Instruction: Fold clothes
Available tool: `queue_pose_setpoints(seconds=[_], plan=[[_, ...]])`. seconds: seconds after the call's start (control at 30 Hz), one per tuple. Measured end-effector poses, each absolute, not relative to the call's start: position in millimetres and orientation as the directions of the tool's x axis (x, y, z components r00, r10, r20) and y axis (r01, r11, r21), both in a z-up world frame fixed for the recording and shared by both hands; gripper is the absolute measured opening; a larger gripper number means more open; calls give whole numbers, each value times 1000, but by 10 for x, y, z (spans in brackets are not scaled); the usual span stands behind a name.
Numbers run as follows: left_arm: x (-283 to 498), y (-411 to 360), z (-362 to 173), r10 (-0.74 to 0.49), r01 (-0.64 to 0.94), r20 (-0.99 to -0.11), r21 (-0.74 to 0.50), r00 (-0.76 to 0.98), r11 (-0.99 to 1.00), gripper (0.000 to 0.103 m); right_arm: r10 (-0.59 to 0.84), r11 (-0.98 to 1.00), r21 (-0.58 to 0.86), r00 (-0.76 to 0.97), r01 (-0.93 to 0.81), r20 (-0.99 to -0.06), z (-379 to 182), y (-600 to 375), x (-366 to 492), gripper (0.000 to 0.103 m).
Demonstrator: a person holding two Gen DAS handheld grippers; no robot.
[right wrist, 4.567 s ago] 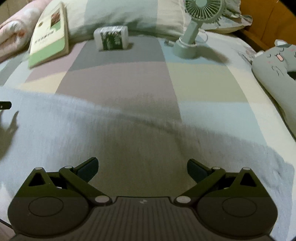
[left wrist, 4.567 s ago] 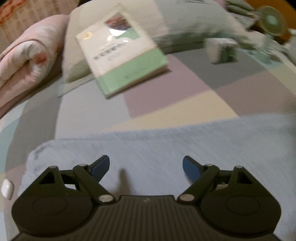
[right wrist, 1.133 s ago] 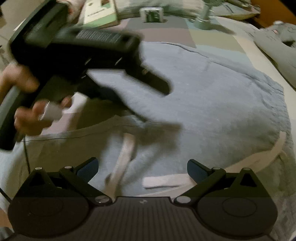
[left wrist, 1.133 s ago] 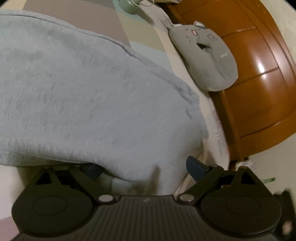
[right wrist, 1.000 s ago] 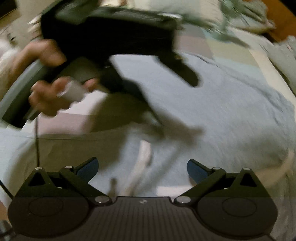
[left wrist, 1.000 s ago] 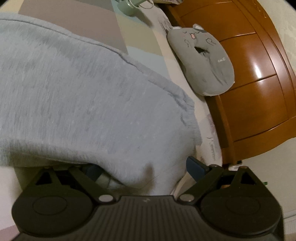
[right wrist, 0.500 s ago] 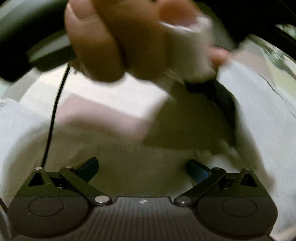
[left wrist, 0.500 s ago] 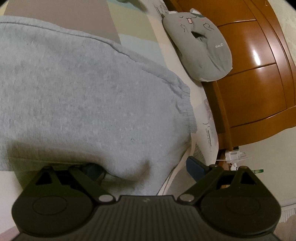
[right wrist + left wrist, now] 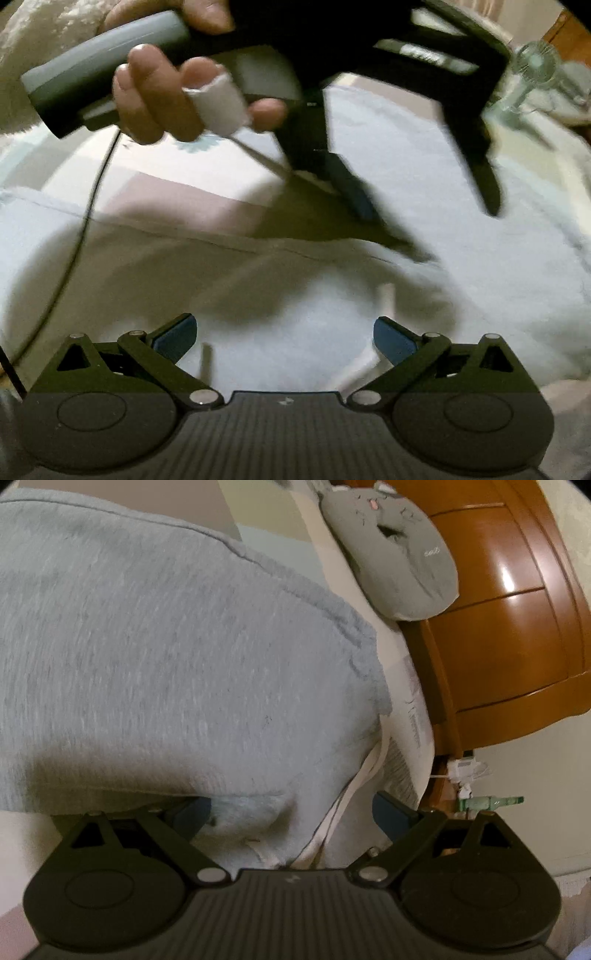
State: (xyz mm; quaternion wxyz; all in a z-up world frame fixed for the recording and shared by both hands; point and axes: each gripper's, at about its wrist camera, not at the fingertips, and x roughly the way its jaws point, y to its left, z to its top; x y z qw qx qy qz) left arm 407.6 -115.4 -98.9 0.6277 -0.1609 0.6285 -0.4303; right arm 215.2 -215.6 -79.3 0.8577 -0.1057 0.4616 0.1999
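Grey sweatshirt (image 9: 177, 657) filling the left and centre of the left wrist view, spread over a pastel patchwork bedsheet (image 9: 266, 535) whose bare patches show only along the top edge and down the right side of the cloth. Same garment washed out pale across the middle and lower half of the right wrist view (image 9: 480, 229), a seam line crossing it from centre left to centre right. Brown wooden cabinet (image 9: 509, 635) taking up the upper right of the left wrist view, shiny, with curved panel lines. Grey cat-face cushion (image 9: 399, 554) at top centre right, lying on the bed edge just beside the cabinet.

Left gripper (image 9: 291, 810) at the bottom of its own view, released, blue pads spread wide; left pad tucked beneath a lifted fold of the sweatshirt, right pad clear of the cloth, a pale drawstring (image 9: 354, 786) running down between them. Seen from the right wrist view, same left gripper (image 9: 428, 206) blurred in the upper centre, fingers apart and pointing down toward the garment, held by a hand (image 9: 166, 99) at upper left with a white wrap on one finger.

Right gripper (image 9: 284, 334) at the bottom of its view, also released, pads wide apart over the pale cloth, grasping nothing.

Small desk fan (image 9: 532, 70) at upper right, blurred. Green bottle (image 9: 491, 802) lying at lower right of the left wrist view, near the cabinet base.
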Motion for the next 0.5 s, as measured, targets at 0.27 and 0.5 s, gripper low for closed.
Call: queue_pose_setpoints(seconds=[0.27, 0.5], plan=[[4070, -939, -919, -760, 302, -638, -754, -124, 583, 94, 226, 899, -24, 511, -438, -829, -953, -2196, 2651, 103], [4053, -660, -804, -750, 273, -657, -737, -75, 618, 94, 241, 903, 18, 470, -430, -849, -805, -2403, 2505, 103]])
